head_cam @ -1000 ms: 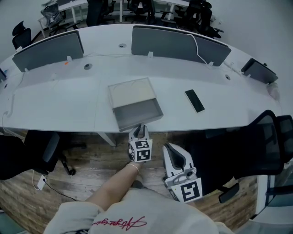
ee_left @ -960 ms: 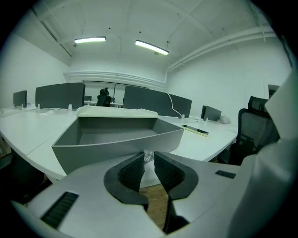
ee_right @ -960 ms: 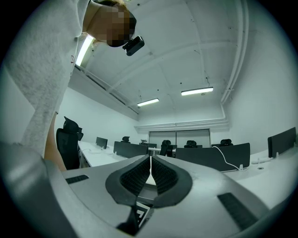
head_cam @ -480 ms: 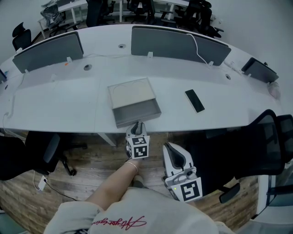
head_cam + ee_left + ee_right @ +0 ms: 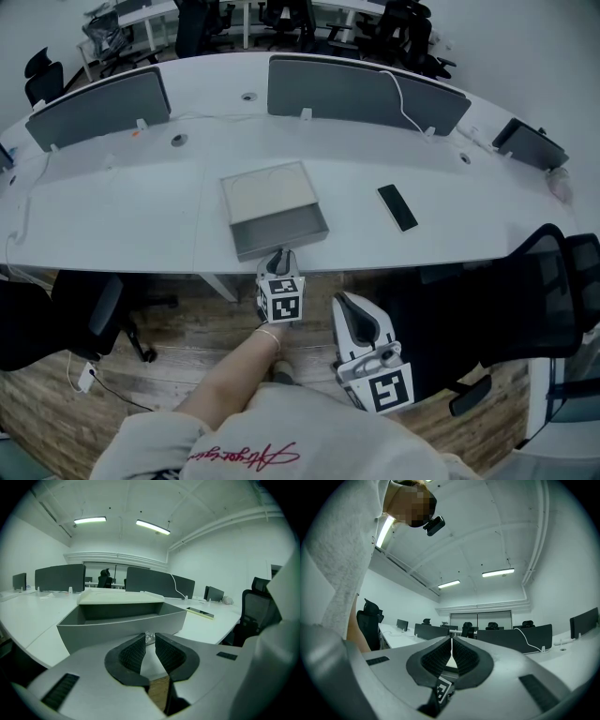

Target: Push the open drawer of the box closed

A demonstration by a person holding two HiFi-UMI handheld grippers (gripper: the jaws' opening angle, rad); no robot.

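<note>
White curved counter (image 5: pixel 112 220) w/ grey box (image 5: pixel 270 187) near its front edge; drawer (image 5: pixel 281 230) sticks out toward person, open. L claw (image 5: pixel 278 255) right at drawer front, jaws narrow, nothing btwn. R claw (image 5: pixel 350 307) low, off counter, jaws together. Phone (image 5: pixel 398 206) right of box.

The box (image 5: pixel 270 189) is set on the desk (image 5: pixel 122 206), its drawer (image 5: pixel 281 230) in front; a phone (image 5: pixel 398 206) is laid rightward.

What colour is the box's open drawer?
Plain grey, inside and out. The drawer shows best in the left gripper view.
</note>
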